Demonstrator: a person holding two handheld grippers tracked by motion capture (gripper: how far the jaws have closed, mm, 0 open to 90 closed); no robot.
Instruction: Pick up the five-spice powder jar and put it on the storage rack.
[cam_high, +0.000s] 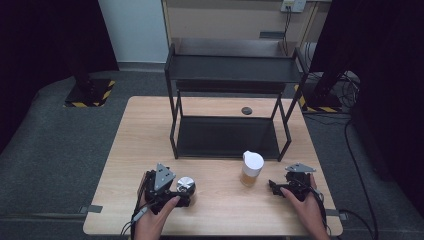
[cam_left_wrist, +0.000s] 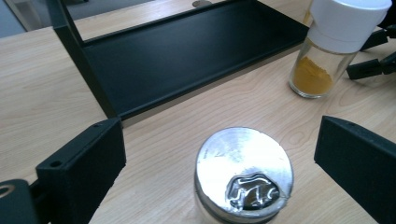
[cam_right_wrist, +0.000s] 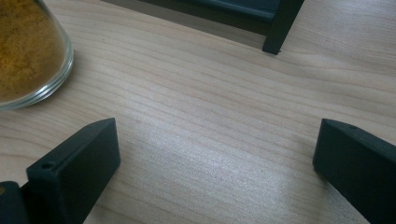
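While the left gripper (cam_left_wrist: 219, 158) straddles the can (cam_left_wrist: 243, 175), jaws spread, the right gripper (cam_right_wrist: 215, 154) gapes, jar (cam_right_wrist: 28, 51) at ten o'clock.

left gripper (cam_high: 186, 192) jaws spread, right gripper (cam_high: 272, 186) jaws spread

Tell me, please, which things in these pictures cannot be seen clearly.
- Foil-topped jar: the left gripper view's bottom edge cuts off its body; contents cannot be told.
- Spice jar: the right gripper view's top and left edges cut off its lid.
- Small dark disc on the table: too small in the high view to identify.
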